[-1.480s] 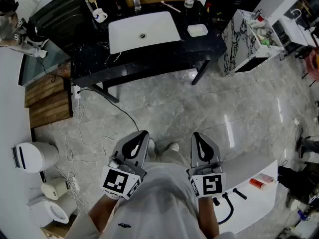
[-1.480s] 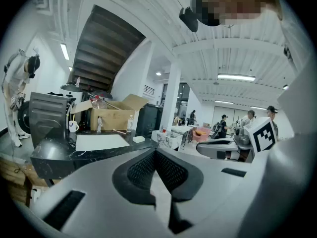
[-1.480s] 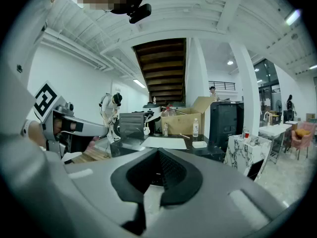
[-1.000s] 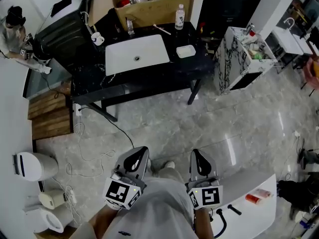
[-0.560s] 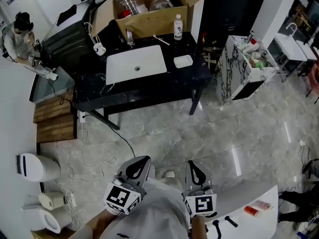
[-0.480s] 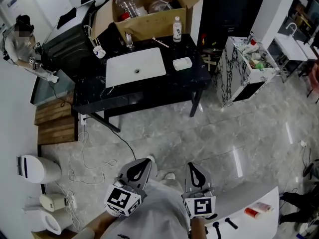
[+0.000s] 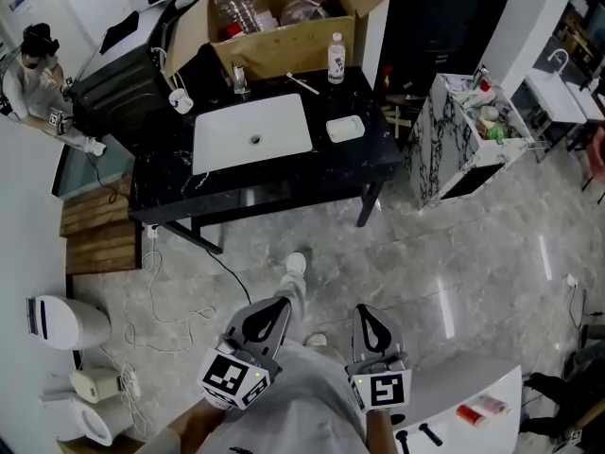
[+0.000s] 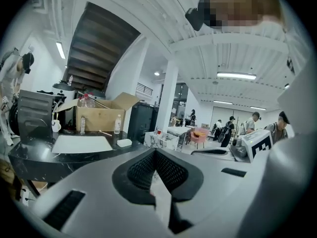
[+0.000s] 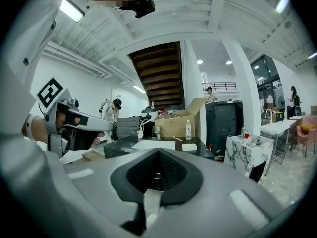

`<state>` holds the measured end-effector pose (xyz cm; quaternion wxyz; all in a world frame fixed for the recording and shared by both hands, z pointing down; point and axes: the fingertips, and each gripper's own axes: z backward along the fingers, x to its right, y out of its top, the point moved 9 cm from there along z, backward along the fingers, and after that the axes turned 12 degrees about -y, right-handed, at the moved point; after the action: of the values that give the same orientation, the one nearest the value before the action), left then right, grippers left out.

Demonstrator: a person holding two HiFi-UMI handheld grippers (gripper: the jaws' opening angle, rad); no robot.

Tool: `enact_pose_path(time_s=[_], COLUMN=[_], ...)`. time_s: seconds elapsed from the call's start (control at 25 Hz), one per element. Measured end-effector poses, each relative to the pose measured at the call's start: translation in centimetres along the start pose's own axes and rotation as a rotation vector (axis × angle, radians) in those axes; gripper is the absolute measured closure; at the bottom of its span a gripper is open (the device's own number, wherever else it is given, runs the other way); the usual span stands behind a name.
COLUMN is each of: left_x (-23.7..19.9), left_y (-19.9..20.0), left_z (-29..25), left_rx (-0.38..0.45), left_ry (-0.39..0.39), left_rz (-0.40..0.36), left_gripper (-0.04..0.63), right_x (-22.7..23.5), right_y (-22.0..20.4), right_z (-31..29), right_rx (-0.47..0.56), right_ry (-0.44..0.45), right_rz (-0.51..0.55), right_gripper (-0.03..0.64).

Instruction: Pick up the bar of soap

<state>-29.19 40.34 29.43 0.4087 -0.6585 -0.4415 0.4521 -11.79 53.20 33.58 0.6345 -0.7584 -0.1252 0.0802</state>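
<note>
Well ahead of both tools, the bar of soap (image 7: 345, 129) is seen as a small white block lying on the black worktop (image 7: 364, 164), just to the right of the white sink basin (image 7: 284, 121) and nearer the person than the clear bottle (image 7: 336, 57), which stands in front of an open cardboard box (image 7: 293, 34). Whether the soap rests in a dish cannot be made out. A wide stretch of grey tiled floor (image 7: 454, 244) lies between the worktop and the tools, so the soap is touched by neither. The left tool (image 7: 269, 310) and the right tool (image 7: 367, 317) are held side by side close to the person's body, low in the head view, both pointed towards the worktop. In the left gripper view the soap (image 8: 124, 143) is seen small, above and left of the left tool (image 8: 155, 151), whose jaws are brought together at the tip with nothing between them. In the right gripper view the soap (image 9: 188, 147) shows just right of the closed tip of the right tool (image 9: 158, 151); its jaws are likewise pressed together and nothing is held. A marble-patterned cabinet (image 7: 454, 149) stands on the floor to the right of the worktop, apart from it
</note>
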Motion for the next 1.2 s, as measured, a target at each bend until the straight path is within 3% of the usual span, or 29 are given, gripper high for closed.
enact_pose_path(time_s=[0.2, 0.48, 0.92, 1.0, 1.2], left_x=[-3.8, -11.0, -22.0, -24.1, -29.5], left_y=[-0.3, 3.2, 10.0, 11.1, 12.5], left_z=[-3.2, -6.8, -13.4, -14.4, -17.1], left_rx=[0.003, 0.027, 0.072, 0.075, 0.073], left_ry=[-0.019, -0.015, -0.085, -0.101, -0.117], left_rz=[0.047, 0.014, 0.007, 0.001, 0.028], left_gripper=[0.595, 0.595, 0.595, 0.595, 0.595], right_x=[-1.0, 0.0, 1.9, 2.3, 3.1], right_y=[1.5, 3.0, 7.8, 8.6, 9.8], right_z=[-5.2, -12.0, -24.6, -27.1, -32.6], right_rx=[0.001, 0.03, 0.044, 0.058, 0.054], right_ry=[0.032, 0.022, -0.039, -0.051, -0.092], right_rz=[0.008, -0.036, -0.002, -0.007, -0.002], right_gripper=[0.606, 0.606, 0.604, 0.558, 0.552])
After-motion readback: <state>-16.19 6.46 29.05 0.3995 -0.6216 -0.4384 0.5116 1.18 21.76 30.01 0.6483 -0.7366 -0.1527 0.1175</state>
